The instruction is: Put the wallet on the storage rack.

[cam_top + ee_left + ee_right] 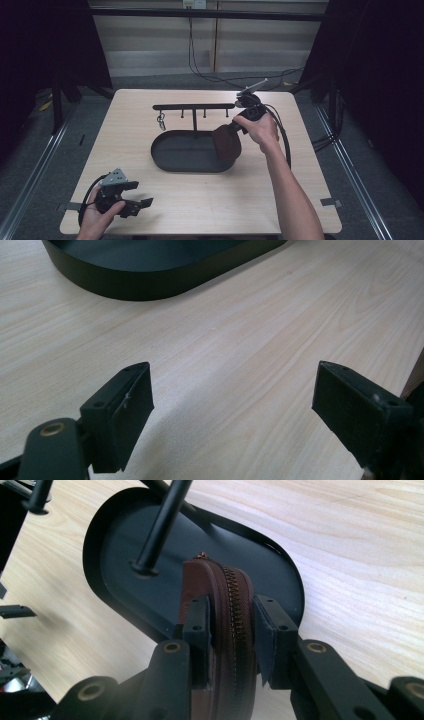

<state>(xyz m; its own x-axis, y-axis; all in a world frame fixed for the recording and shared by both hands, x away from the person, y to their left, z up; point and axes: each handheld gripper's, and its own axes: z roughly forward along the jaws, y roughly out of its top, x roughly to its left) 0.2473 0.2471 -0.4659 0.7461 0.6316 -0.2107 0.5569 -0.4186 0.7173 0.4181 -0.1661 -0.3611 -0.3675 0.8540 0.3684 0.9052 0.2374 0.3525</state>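
Below both grippers lies the wooden counter (200, 200). Just beyond the right gripper (231, 630) sits the black oval tray (175, 155); its jaws are clamped on the brown zip pouch (225, 590), held above the tray's end. The left gripper (232, 405) rests low, jaws apart.

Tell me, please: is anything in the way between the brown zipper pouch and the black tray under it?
Nothing visible blocks it. The right tongs are shut on the brown pouch, holding it above the right end of the black tray. The stand's upright post rises from the tray's middle, to one side of the pouch, not under it.
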